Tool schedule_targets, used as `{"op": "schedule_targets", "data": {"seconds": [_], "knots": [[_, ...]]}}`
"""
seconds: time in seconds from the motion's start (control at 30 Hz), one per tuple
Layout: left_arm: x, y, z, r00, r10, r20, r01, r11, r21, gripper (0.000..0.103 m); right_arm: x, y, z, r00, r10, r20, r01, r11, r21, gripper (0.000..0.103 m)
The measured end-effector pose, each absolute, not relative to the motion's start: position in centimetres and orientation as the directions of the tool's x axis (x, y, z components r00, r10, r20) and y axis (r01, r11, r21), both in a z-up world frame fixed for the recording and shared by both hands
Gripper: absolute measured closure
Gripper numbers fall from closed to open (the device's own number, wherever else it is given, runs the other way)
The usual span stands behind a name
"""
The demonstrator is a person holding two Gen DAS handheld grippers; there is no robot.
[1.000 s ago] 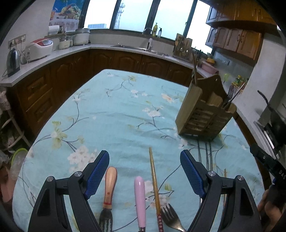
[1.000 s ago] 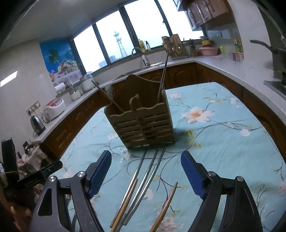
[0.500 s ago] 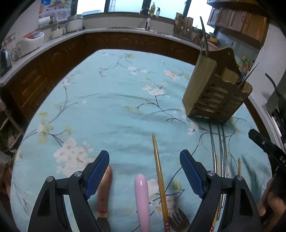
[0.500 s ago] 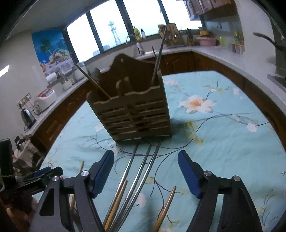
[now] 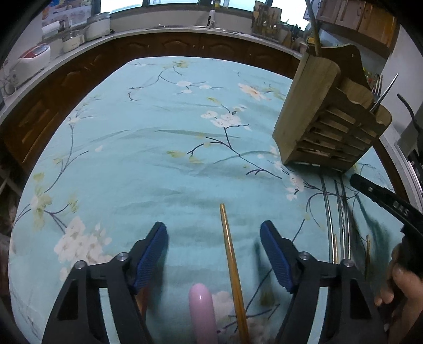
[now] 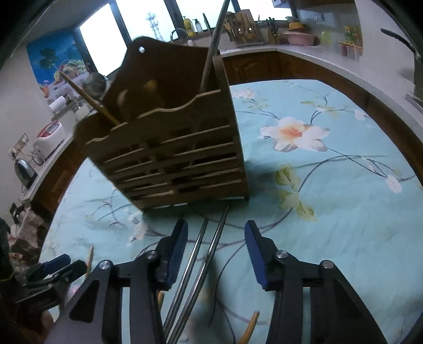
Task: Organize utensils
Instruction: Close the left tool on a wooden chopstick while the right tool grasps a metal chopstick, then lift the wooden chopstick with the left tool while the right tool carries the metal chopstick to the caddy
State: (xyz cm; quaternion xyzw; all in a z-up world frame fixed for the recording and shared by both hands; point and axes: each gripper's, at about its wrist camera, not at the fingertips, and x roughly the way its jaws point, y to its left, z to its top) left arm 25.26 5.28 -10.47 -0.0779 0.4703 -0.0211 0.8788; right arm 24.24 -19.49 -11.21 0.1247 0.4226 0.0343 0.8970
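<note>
Floral teal tablecloth [image 5: 158,158], wooden utensil caddy [image 6: 171,148], steel chopsticks [image 6: 208,243], pink handle [image 5: 202,312]

Kitchen. Table under teal floral cloth [image 5: 148,148]. Dark wood base cabinets [image 5: 158,50] wrap room, pale countertop [image 6: 330,57] above. Wide windows [image 6: 100,50] behind sink, bright daylight, tower visible outside. Tropical poster [image 6: 56,66] on left wall. Rice cooker [image 6: 49,133], kettle [image 6: 23,169] on counter. Upper cabinets [image 5: 357,17] at right.
</note>
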Motion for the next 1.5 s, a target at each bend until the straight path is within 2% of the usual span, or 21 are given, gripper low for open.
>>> {"op": "schedule_targets", "data": {"seconds": [0.1, 0.23, 0.33, 0.47, 0.6, 0.77, 1.0, 1.5], "knots": [[25.8, 5.3, -10.9, 0.543, -0.117, -0.832, -0.033, 0.987, -0.160, 0.044, 25.5, -19.4, -11.9, 0.621, 0.159, -0.768, 0.051, 0.969, 0.242, 0.068], [26.2, 5.4, -11.2, 0.541, -0.118, -0.833, -0.029, 0.987, -0.158, 0.045, 26.6, -19.1, -13.0, 0.590, 0.143, -0.794, 0.057, 0.974, 0.218, 0.078], [26.3, 5.0, -11.3, 0.540, -0.111, -0.834, -0.018, 0.989, -0.143, 0.051, 26.9, -18.9, -13.2, 0.590, 0.114, -0.799, 0.062, 0.981, 0.186, 0.084], [26.5, 4.4, -11.5, 0.544, -0.071, -0.836, -0.018, 0.995, -0.097, 0.072, 27.0, -18.2, -13.3, 0.582, 0.069, -0.810, 0.044, 0.992, 0.116, 0.095], [26.6, 4.2, -11.6, 0.540, -0.076, -0.838, -0.010, 0.995, -0.097, 0.096, 26.8, -18.3, -13.4, 0.577, 0.081, -0.813, 0.025, 0.993, 0.116, 0.096], [26.4, 4.8, -11.1, 0.534, -0.151, -0.832, 0.001, 0.984, -0.178, 0.099, 25.4, -18.6, -12.6, 0.585, 0.141, -0.798, 0.011, 0.983, 0.181, 0.098], [24.4, 5.4, -8.5, 0.586, -0.189, -0.788, 0.015, 0.975, -0.222, 0.099, 22.9, -19.5, -10.6, 0.612, 0.200, -0.765, 0.002, 0.967, 0.254, 0.099], [18.9, 6.1, -3.8, 0.656, -0.197, -0.729, 0.023, 0.970, -0.242, 0.099, 20.2, -20.0, -5.9, 0.678, 0.258, -0.689, -0.038, 0.948, 0.317, 0.099]]}}
